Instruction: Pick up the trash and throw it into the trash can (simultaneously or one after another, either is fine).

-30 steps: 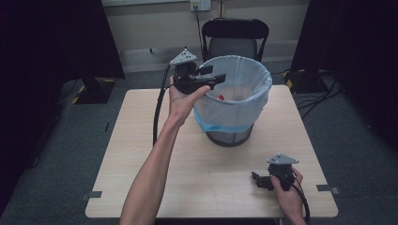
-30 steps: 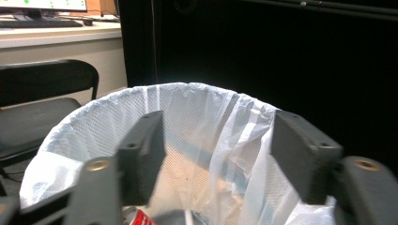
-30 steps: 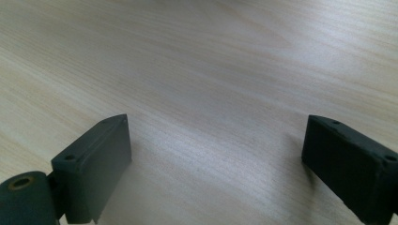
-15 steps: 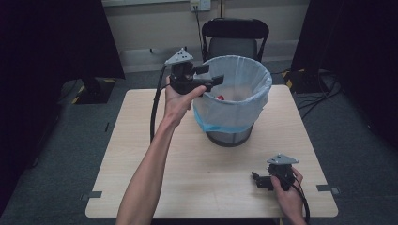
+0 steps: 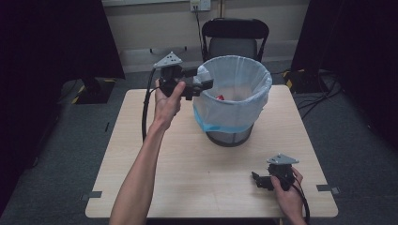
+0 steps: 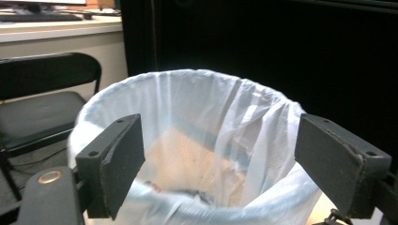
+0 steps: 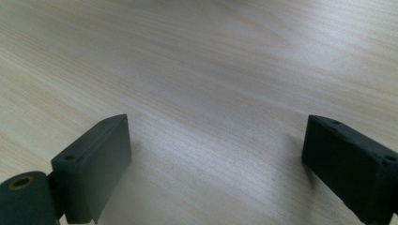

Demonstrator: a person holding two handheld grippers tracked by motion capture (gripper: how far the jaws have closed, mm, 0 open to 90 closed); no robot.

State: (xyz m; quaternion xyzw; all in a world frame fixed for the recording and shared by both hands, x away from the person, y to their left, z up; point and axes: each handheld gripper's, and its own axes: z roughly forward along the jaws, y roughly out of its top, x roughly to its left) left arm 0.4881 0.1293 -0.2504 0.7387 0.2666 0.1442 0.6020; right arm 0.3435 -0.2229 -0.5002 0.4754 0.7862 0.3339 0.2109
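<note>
A waste bin (image 5: 233,101) lined with a pale blue-white bag stands on the wooden table (image 5: 155,173), toward the back middle. A small red item (image 5: 219,97) lies inside it. My left gripper (image 5: 202,84) is held up at the bin's left rim, jaws open and empty, pointing across the rim. In the left gripper view the bag's rim (image 6: 197,84) lies just beyond the open jaws, with dark scraps at the bottom (image 6: 187,192). My right gripper (image 5: 257,180) rests low on the table at the front right, open, with bare wood (image 7: 211,93) between its jaws.
A black folding chair (image 5: 234,37) stands behind the table, close to the bin. Cables (image 5: 324,96) lie on the grey floor at the right. Black curtains hang at both sides. Tape marks (image 5: 91,195) sit near the table's front corners.
My left gripper has drawn back to the left from over the bin's rim and risen slightly. The right gripper has stayed put.
</note>
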